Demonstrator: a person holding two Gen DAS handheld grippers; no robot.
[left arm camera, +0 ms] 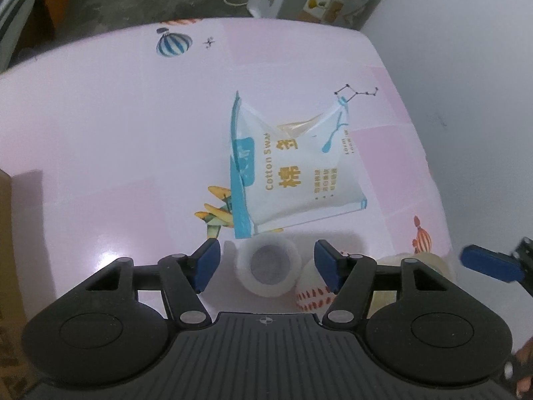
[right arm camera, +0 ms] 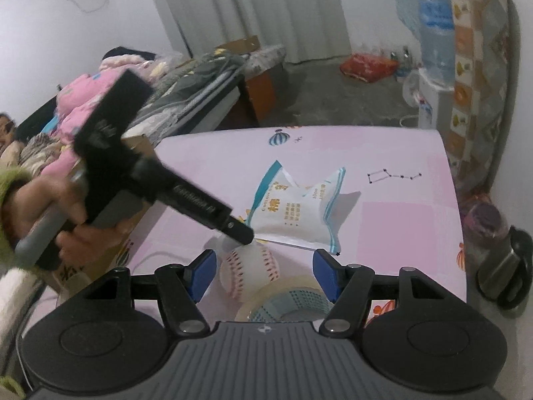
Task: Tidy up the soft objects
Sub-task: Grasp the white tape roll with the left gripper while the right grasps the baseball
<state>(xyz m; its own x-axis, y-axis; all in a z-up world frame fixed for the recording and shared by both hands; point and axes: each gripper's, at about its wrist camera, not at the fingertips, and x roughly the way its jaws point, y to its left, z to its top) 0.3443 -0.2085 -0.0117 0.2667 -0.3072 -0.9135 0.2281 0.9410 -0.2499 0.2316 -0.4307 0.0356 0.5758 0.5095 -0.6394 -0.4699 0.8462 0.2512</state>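
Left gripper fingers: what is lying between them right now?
In the left wrist view, a white roll sits between the left gripper's blue pads, apart from both. The baseball lies beside it, partly behind the right-hand pad.

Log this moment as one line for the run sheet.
left gripper: open over white roll | right gripper: open above baseball, tape roll | cotton swab bag: untouched

Cotton swab bag point(left arm camera: 293, 173) on table point(left arm camera: 100, 133), behind gauze roll point(left arm camera: 268, 266), baseball point(left arm camera: 311, 290) and tape roll point(right arm camera: 289, 303).
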